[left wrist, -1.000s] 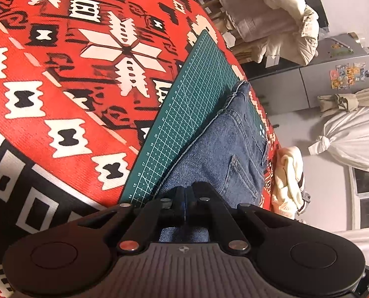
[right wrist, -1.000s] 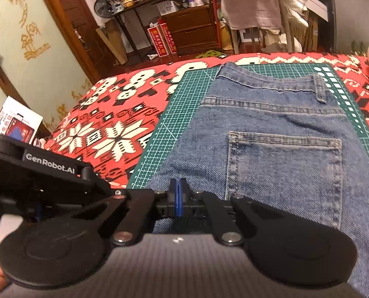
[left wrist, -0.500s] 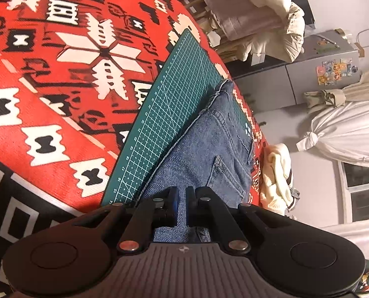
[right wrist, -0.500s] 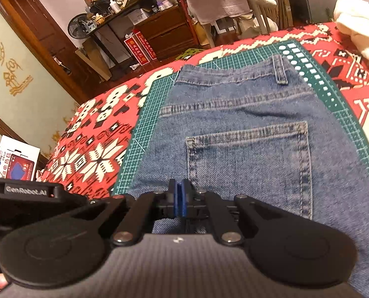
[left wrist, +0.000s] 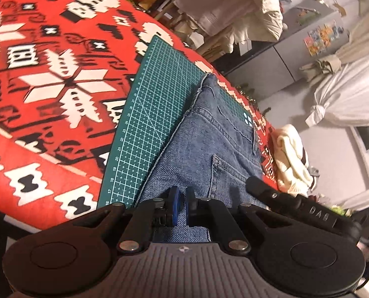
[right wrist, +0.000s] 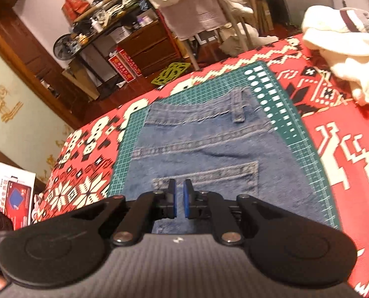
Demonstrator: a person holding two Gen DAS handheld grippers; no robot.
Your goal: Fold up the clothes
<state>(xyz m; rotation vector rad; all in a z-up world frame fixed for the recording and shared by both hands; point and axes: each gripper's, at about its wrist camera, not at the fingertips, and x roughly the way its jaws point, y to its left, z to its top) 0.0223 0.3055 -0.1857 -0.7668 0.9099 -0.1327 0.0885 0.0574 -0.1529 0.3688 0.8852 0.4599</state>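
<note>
From the left wrist view, the left tool (left wrist: 181, 207) hangs over the near end of the folded blue jeans (left wrist: 216, 154), its blue-padded fingers (left wrist: 173, 206) parted by a narrow gap with nothing between them. The jeans lie along the right part of a green cutting mat (left wrist: 157, 114), back pocket (left wrist: 228, 173) facing up, and the mat sits on a red patterned cloth (left wrist: 48, 87) with white and black motifs. Just right of the tool, the black body of the other tool pokes into the picture. Beyond the jeans a cream garment (left wrist: 292, 159) is heaped near the cloth's far edge, and a white tied bundle (left wrist: 350, 96) hangs further off. From the right wrist view, the right tool (right wrist: 179, 200) hovers above the jeans (right wrist: 209, 149) at the pocket's (right wrist: 216, 176) left corner, fingers (right wrist: 186, 198) likewise slightly apart and holding nothing; whether they touch the denim I cannot tell. The waistband and a belt loop (right wrist: 238, 106) point away toward the mat's (right wrist: 283, 114) far edge, where rows of white shapes are printed. The cream garment (right wrist: 343, 49) rests on the red cloth (right wrist: 346, 149) to the right, well apart from the jeans. Behind are a cluttered dark table (right wrist: 105, 22) and a wooden drawer chest (right wrist: 147, 47).
</note>
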